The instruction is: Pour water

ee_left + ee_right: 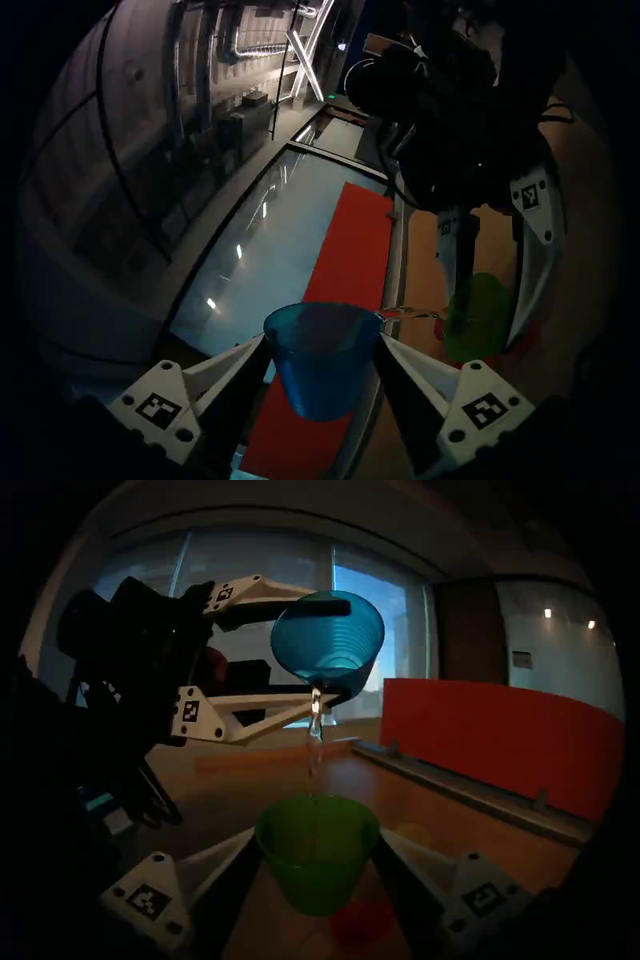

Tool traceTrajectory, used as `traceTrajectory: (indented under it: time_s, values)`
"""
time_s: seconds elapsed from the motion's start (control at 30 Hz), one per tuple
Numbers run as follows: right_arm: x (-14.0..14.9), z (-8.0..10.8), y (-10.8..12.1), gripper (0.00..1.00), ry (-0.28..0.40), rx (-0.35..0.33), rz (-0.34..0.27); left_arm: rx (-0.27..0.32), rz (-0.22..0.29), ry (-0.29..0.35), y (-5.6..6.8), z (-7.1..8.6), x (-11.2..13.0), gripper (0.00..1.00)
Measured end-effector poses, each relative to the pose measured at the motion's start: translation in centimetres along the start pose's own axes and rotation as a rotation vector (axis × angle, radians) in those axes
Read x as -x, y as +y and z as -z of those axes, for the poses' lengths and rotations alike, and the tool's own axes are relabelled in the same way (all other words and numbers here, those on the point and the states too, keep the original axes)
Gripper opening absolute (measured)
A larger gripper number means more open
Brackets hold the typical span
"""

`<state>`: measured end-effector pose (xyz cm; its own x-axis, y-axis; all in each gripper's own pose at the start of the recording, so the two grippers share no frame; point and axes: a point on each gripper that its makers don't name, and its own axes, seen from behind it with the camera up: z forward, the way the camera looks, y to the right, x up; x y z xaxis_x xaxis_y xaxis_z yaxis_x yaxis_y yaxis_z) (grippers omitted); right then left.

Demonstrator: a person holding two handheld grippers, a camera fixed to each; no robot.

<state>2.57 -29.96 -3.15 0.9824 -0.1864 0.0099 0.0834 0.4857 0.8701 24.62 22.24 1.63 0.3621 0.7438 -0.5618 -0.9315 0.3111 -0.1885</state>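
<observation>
Left gripper [322, 340] is clamped on a translucent blue plastic cup [322, 376], one finger pressing each side, and the whole thing is rolled way over. In the right gripper view it sits up high, with the cup's mouth tipped down and sideways. Right gripper [318, 836] is closed the same way around a translucent green plastic cup [316, 872]. That one is held upright and lower, right under the blue cup's lip, and the two cups aren't touching.

A thin stream of water [314, 728] runs off the blue cup's low edge and drops straight into the green cup's open mouth. Can't really tell how much water is in either cup, since the light is dim and the plastic looks dark.

Below the green cup there's a small red round thing [360, 920] over the wooden surface [448, 816]. It's partly hidden and blurry, no idea what it is. Further out, a long red-orange panel [512, 736] stands along the surface's far edge, with big windows [368, 600] behind.
</observation>
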Motion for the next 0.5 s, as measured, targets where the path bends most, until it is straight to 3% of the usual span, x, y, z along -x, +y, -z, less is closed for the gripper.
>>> traceTrajectory:
  time_s: [0.5]
  values:
    - [-0.04,0.15,0.16,0.90,0.007,0.001,0.001,-0.017,-0.064,0.009,-0.40,0.26,-0.57,0.85]
